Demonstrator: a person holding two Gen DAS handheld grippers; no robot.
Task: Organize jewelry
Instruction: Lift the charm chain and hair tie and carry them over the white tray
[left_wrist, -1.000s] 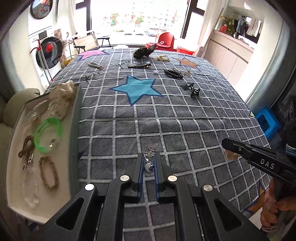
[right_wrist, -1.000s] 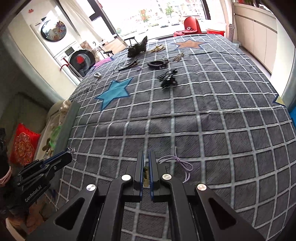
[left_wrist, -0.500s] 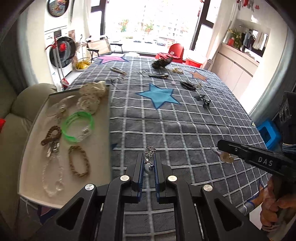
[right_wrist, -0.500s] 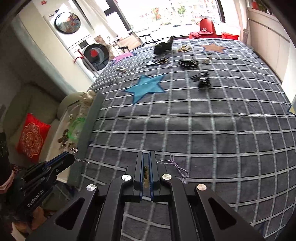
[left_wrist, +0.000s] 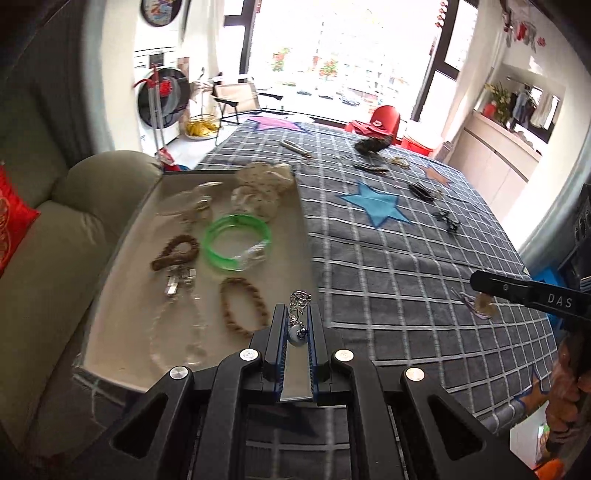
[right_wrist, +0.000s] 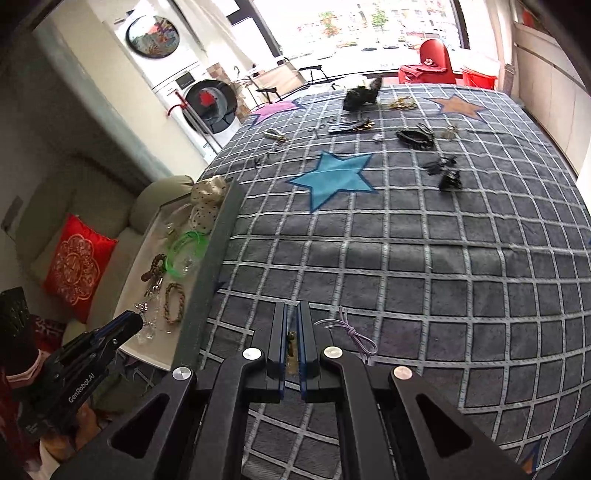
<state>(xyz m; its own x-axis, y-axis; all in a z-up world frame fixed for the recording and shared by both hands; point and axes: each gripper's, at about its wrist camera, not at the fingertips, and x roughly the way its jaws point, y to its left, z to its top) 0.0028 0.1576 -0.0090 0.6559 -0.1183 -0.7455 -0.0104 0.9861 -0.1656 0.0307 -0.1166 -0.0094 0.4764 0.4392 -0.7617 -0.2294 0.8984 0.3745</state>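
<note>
The right gripper (left_wrist: 480, 284) reads "DAS", the left gripper (right_wrist: 136, 325) "GenRobot.AI". The left's jaws are clamped on a silver charm (left_wrist: 298, 314) above the tray (left_wrist: 122, 236); the right's pinch what looks like a pendant (left_wrist: 484, 304) on a lilac cord (right_wrist: 351, 330), over the blanket (right_wrist: 424, 258).

Daylight floods in from the tall window (left_wrist: 347, 70) ahead of you, blown out to near white in both wrist views, while the grey sofa (left_wrist: 55, 236) and the corners fall into dim shadow. Your fisheye lenses bow the checked bedspread (right_wrist: 406, 258) into a dome and darken every edge to black. In the left view the tray (left_wrist: 122, 258) and its contents look soft and slightly smeared, and the far clutter near the window is too small to resolve.
</note>
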